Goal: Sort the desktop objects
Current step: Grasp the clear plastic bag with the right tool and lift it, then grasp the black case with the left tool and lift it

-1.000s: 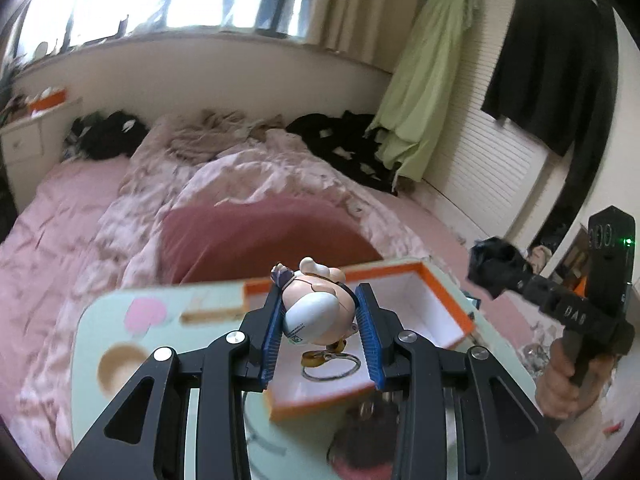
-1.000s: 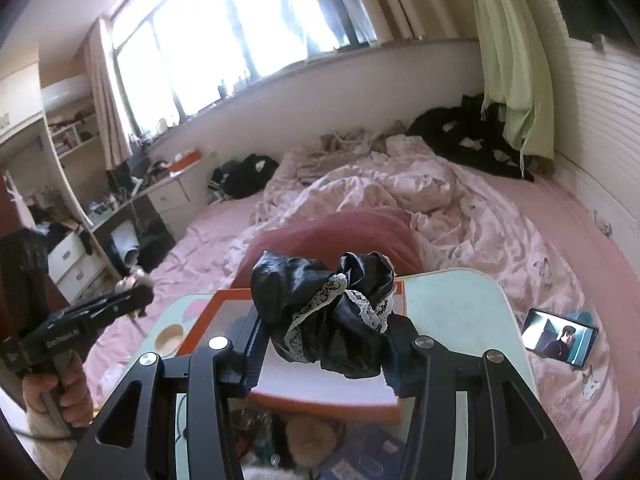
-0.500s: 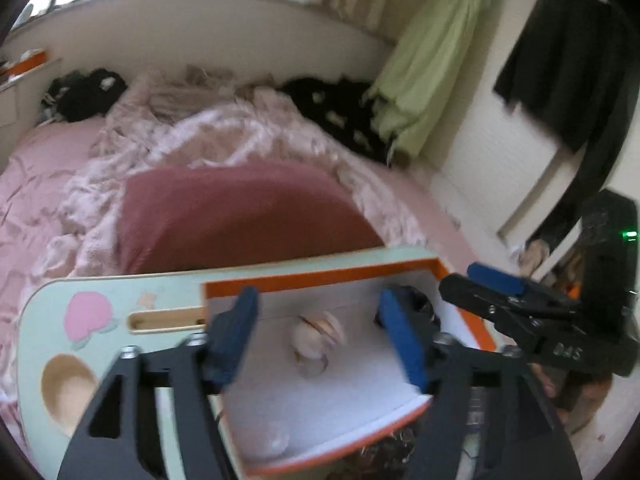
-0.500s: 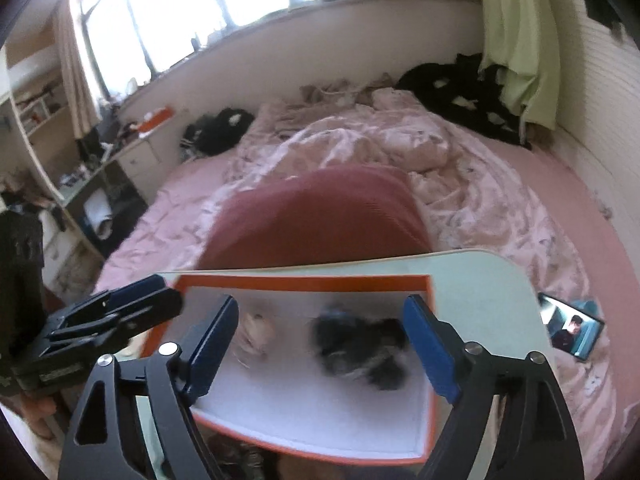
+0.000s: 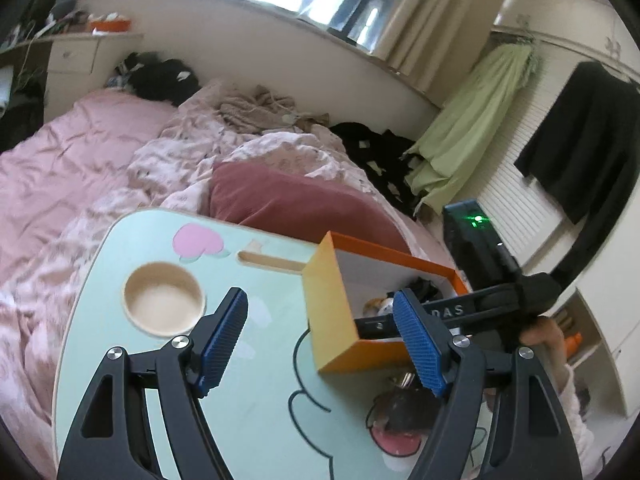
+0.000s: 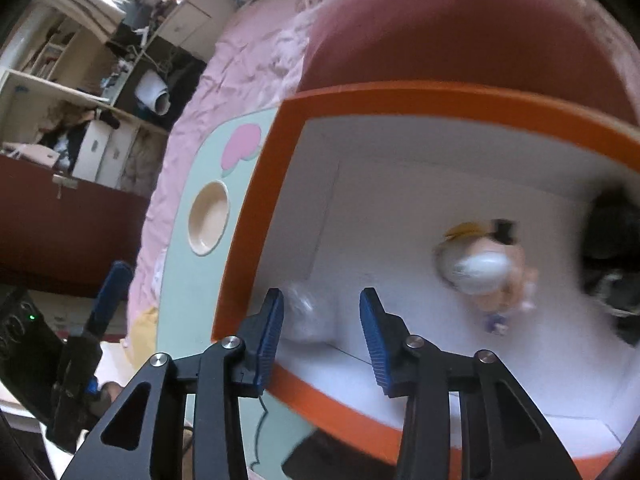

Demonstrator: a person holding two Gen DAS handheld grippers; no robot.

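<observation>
An orange box (image 5: 332, 304) with a white inside stands on the pale green lap table (image 5: 256, 392). In it lie a small doll figure (image 6: 480, 268) and a black lace scrunchie (image 6: 612, 256). My left gripper (image 5: 320, 320) hovers over the table just left of the box. Its jaws are opening, with nothing between them. My right gripper (image 6: 322, 320) points down into the box's near left corner, and its jaws are closing. A blurred pale object (image 6: 308, 316) shows between its pads, close to the left one. I see no pad pressing on it.
The table has a round cup recess (image 5: 164, 304) and a slot (image 5: 272, 262). A dark fluffy item (image 5: 404, 408) lies on the table in front of the box. Behind the table are a maroon pillow (image 5: 296, 204) and a pink bed (image 5: 60, 168). Shelves (image 6: 60, 92) stand to the left.
The left gripper let go of the doll figure into the box and drew back to the left. The right gripper dropped the black scrunchie in the box, tipped down and narrowed its jaws.
</observation>
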